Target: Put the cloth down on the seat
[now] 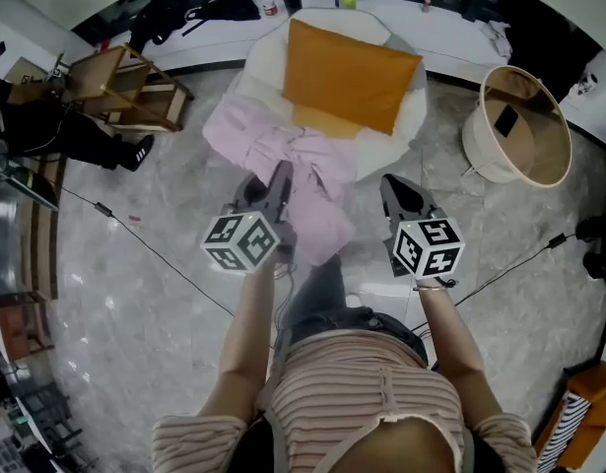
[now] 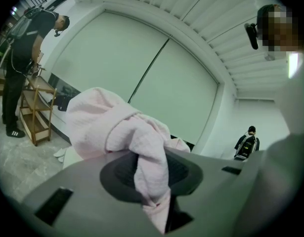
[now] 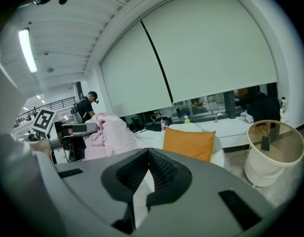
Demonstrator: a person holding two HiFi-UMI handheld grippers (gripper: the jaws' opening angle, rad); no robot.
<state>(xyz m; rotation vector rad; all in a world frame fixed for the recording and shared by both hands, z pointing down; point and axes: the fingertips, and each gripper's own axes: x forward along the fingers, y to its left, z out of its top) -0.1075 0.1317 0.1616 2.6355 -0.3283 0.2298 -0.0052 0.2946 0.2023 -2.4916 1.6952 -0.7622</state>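
We've got the pink cloth point(image 1: 304, 164) pinched between the fingers of our left gripper point(image 1: 280, 180), its far end draped on the seat point(image 1: 409, 116) in front of the orange cushion point(image 1: 348, 72), our right gripper point(image 1: 393, 191) fingers pressed together on nothing, and it looks soft, light and floppy, so we'd grab bunched folds.

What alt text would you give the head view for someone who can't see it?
Seen from above, a person's left gripper clamps a pink cloth that drapes over the front of a white seat bearing an orange cushion. The right gripper is empty beside it.
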